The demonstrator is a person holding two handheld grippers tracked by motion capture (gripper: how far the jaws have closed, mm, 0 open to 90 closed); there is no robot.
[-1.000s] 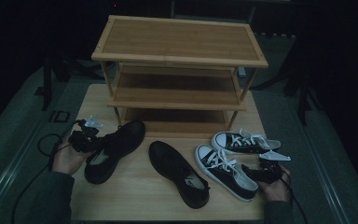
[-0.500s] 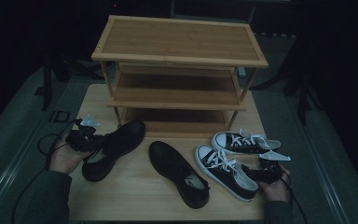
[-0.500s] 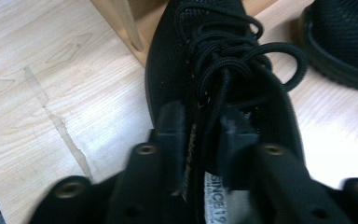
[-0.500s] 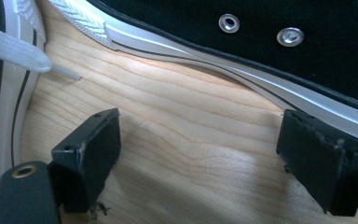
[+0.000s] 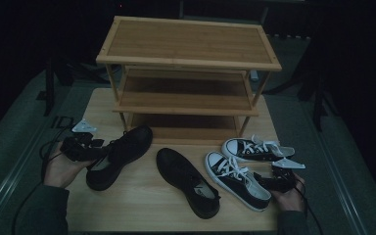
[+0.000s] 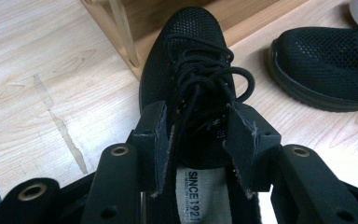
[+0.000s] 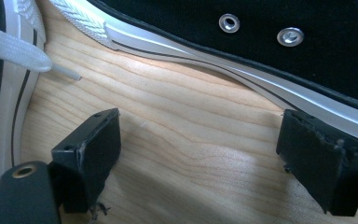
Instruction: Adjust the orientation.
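Here the left gripper (image 6: 193,140), its jaws just opened and released astride the collar, sits at the heel of the black mesh lace-up shoe (image 5: 120,154) on the tabletop's (image 5: 142,205) left, toe pointing far-right toward the bamboo shoe rack (image 5: 188,73), while the right gripper (image 7: 209,154) rests with its jaws apart.

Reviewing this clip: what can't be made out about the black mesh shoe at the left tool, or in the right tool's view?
- Left gripper view: black mesh lace-up shoe, heel cut off by the bottom edge and tool arms.
- High view: left tool, jaw gap too dark and small.
- Right gripper view: black canvas sneaker, cut off by top edge.
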